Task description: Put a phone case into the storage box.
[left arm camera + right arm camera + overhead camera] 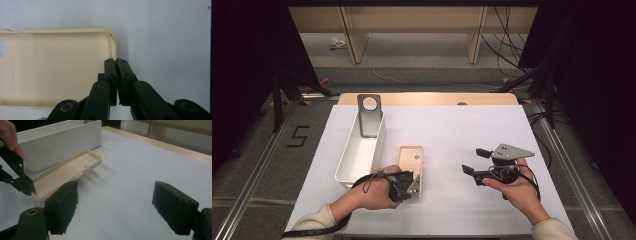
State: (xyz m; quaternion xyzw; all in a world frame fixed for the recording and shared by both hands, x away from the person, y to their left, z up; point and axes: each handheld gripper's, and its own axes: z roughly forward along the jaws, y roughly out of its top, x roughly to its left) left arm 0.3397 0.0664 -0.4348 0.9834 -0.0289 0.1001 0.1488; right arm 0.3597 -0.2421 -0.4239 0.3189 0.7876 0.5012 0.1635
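A cream phone case [412, 159] lies hollow side up on the white table, right of a white bin. My left gripper [417, 187] is at the case's near end, its jaws shut on the rim by a corner. In the left gripper view the gripper [116, 61] pinches the raised edge of the case [57, 70]. The right gripper view shows the case [67, 171] slightly lifted at that pinched corner, with the left gripper [31, 191] on it. My right gripper [475, 161] stands open to the right of the case, nothing between its jaws [115, 202].
The long white bin [343, 167] stands left of the case, with a grey metal bracket [370, 117] with a round hole upright at its far end. The bin's wall [62, 142] is close behind the case. A wooden table edge [427, 98] runs along the far side.
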